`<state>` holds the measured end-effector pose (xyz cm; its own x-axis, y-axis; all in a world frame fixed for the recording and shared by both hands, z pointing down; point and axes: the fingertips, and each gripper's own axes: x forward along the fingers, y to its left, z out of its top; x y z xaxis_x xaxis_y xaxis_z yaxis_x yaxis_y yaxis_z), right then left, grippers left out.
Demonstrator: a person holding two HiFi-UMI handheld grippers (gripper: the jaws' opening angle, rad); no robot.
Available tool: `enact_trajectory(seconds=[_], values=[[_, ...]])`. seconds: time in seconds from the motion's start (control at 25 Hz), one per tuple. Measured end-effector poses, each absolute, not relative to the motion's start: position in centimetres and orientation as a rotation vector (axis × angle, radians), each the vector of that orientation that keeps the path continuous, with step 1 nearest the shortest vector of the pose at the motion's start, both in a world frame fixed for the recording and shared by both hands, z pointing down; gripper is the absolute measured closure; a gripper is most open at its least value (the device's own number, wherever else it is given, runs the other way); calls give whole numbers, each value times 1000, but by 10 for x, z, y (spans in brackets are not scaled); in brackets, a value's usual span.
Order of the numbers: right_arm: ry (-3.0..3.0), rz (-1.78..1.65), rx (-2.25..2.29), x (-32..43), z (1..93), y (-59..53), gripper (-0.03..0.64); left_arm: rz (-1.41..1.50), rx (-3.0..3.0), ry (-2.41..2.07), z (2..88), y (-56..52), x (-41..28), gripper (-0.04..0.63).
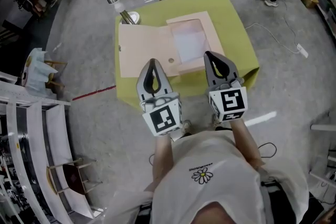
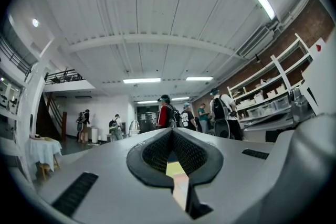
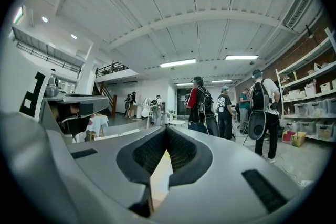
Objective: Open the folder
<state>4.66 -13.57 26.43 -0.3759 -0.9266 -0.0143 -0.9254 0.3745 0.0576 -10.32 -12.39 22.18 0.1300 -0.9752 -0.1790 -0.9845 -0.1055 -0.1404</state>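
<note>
both grippers shut and empty at the table's near edge
your left gripper (image 1: 153, 62) and right gripper (image 1: 208, 54) have jaws pressed together on nothing. the pale beige cardboard folder (image 1: 142, 50) lies open, its near edge by their tips, on the square yellow-green table (image 1: 237, 34), which is bare to the right. your forearms reach out, grippers level and side by side.

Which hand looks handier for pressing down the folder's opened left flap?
Left, likely: the left gripper, shut, points at the open flap; the right gripper, shut, faces the tray side of the folder.
</note>
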Motion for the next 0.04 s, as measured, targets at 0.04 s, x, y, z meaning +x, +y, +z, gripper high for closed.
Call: enact_trajectory(seconds=[0.04], values=[[-2587,-85,1743,47,265,-135,606,54,-2185,1929,223,-124,-103,580]])
